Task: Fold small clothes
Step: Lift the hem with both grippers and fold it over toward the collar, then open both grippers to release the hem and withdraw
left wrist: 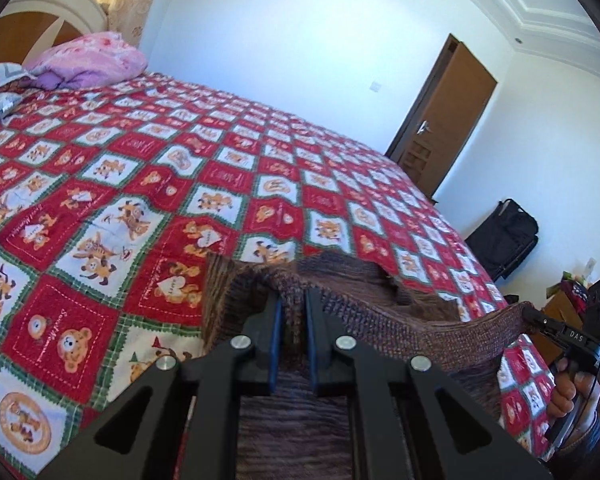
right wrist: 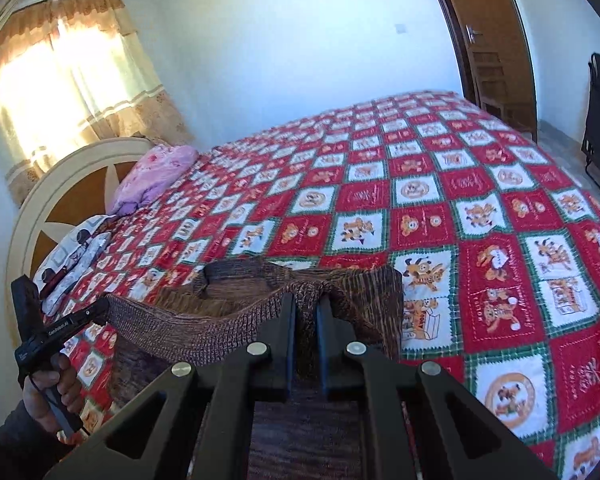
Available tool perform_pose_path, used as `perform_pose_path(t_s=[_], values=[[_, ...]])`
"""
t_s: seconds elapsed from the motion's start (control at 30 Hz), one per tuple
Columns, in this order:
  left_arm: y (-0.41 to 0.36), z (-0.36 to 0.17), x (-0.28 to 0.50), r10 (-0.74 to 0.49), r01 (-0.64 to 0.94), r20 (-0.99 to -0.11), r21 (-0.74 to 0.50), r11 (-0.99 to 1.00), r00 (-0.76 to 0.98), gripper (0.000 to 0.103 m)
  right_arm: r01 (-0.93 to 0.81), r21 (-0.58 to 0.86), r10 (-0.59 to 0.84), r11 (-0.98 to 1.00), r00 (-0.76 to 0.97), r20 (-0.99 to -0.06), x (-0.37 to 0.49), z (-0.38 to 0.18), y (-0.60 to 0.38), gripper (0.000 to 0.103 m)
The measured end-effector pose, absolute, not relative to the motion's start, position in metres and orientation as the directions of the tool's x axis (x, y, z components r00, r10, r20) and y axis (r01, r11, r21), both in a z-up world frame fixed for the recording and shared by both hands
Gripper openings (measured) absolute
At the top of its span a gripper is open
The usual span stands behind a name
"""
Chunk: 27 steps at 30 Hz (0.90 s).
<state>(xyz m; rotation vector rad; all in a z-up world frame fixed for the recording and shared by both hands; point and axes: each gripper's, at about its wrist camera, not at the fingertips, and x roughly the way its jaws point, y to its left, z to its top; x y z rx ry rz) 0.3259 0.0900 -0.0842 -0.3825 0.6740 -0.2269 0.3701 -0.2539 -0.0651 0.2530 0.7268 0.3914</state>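
A brown knit (left wrist: pixel 380 320) is pinched by both closed grippers, left (left wrist: pixel 293 300) and right (right wrist: pixel 306 300), at lower centre; "DAS" is legible on the right gripper, "GenRobot.AI" on the left.

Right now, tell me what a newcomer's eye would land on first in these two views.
First, the red, white and green bear-print quilt that covers the whole bed. Next, the brown knitted garment held up over the bed's near edge, its top edge stretched between the left gripper and the right gripper, each shut on the knit. Beyond, a pink pillow lies by the headboard, under a sunlit curtained window.
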Motion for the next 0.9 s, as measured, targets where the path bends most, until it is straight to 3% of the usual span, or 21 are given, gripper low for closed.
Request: perform_pose_path(t_s=[0.47, 0.5, 0.53, 0.57, 0.6, 0.63, 0.73, 0.9], values=[[0.085, -0.123, 0.383, -0.284, 0.009, -0.65, -0.393, 0.92, 0.705, 0.014, -0.136, 0.427, 0.421, 0.894, 0.579, -0.698, 0.463, -0.128, -0.268, 0.01], [0.087, -0.123, 0.383, -0.263, -0.008, -0.65, -0.384, 0.923, 0.713, 0.015, -0.112, 0.408, 0.391, 0.906, 0.593, -0.704, 0.466, -0.129, -0.269, 0.018], [0.089, -0.122, 0.382, -0.255, -0.017, -0.648, -0.382, 0.924, 0.717, 0.02, -0.094, 0.389, 0.361, 0.917, 0.611, -0.704, 0.469, -0.128, -0.271, 0.04], [0.092, -0.123, 0.382, -0.252, -0.024, -0.647, -0.386, 0.922, 0.72, 0.036, -0.097, 0.396, 0.367, 0.913, 0.618, -0.695, 0.47, -0.128, -0.272, 0.068], [0.095, -0.123, 0.379, -0.236, -0.04, -0.649, -0.381, 0.924, 0.723, 0.046, -0.109, 0.417, 0.389, 0.903, 0.621, -0.68, 0.471, -0.128, -0.274, 0.075], [0.097, -0.123, 0.378, -0.223, -0.053, -0.65, -0.376, 0.925, 0.726, 0.059, -0.117, 0.426, 0.4, 0.897, 0.623, -0.672, 0.471, -0.127, -0.275, 0.075], [0.102, -0.119, 0.363, -0.223, -0.045, -0.634, -0.378, 0.925, 0.74, 0.06, -0.135, 0.413, 0.4, 0.901, 0.629, -0.666, 0.455, -0.119, -0.276, 0.075], [0.077, -0.11, 0.339, -0.124, 0.063, -0.66, -0.115, 0.991, 0.741, 0.074, -0.289, 0.48, 0.559, 0.828, 0.472, -0.681, 0.43, -0.119, -0.255, 0.075]])
